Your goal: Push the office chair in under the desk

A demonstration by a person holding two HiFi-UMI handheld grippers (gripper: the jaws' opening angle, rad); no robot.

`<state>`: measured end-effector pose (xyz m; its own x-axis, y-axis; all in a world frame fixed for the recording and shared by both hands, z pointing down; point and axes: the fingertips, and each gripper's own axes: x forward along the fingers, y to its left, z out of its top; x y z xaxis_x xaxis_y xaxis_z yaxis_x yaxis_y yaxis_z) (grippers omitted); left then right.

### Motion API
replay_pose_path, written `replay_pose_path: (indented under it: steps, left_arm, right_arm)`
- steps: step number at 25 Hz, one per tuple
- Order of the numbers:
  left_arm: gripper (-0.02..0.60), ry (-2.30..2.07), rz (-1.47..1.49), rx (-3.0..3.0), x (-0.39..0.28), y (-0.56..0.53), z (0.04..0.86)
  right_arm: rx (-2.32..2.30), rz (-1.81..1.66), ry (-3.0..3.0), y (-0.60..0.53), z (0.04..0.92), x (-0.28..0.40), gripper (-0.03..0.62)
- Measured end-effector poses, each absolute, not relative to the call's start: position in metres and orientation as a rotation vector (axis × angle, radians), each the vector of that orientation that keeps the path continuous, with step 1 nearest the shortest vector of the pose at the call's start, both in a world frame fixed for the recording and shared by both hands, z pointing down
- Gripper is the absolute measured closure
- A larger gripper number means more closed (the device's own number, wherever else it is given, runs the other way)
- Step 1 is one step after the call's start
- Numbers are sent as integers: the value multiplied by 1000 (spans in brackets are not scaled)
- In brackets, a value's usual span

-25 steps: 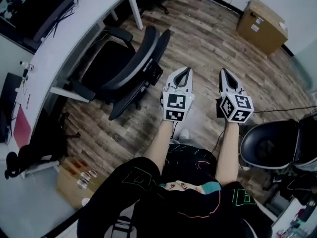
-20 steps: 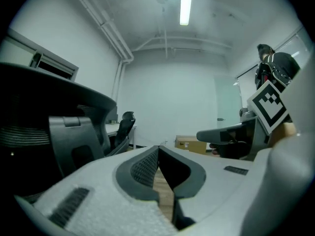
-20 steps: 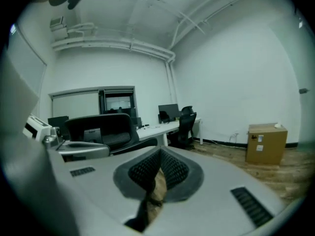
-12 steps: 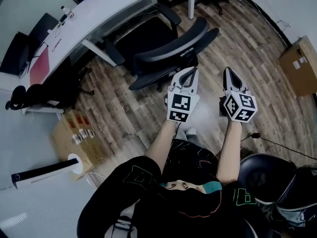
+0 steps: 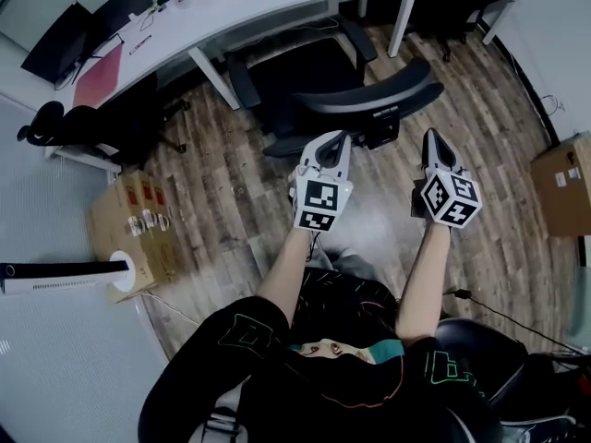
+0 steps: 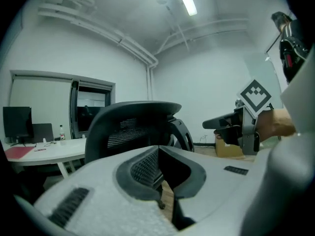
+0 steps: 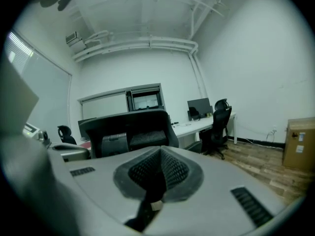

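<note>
The left gripper [image 5: 336, 137] and right gripper [image 5: 434, 137], closed and empty, face the office chair [image 5: 367, 101]. Pushing its backrest evenly should roll it straight under the far desk [image 5: 277, 0].

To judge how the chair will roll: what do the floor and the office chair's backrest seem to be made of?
Floor: matte wood-look planks, perhaps laminate; grained brown boards.
Office chair's backrest: seemingly black plastic frame with mesh; a fine grid shows.

Black office chair [image 5: 342, 95] stands partly under the white desk [image 5: 277, 3].
</note>
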<state>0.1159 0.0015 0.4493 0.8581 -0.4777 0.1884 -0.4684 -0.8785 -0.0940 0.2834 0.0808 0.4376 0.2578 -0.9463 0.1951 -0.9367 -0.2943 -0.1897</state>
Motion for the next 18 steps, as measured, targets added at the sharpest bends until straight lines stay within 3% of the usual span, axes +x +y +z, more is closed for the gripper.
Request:
replay_pose_path:
  steps: [11,13,18]
  left_arm:
    - [571,930,-529,-2835,118,-10,481]
    - [523,932,-573,-2803,118,-11,484]
    - [502,945,-686,-2709,110,-18,489]
  right_arm:
    - [-2491,-313,2401,39,458,304,588]
    - [-2474,-277,2527,32,461,305,589]
    - [-2372,-124,2861,15,466,290,588]
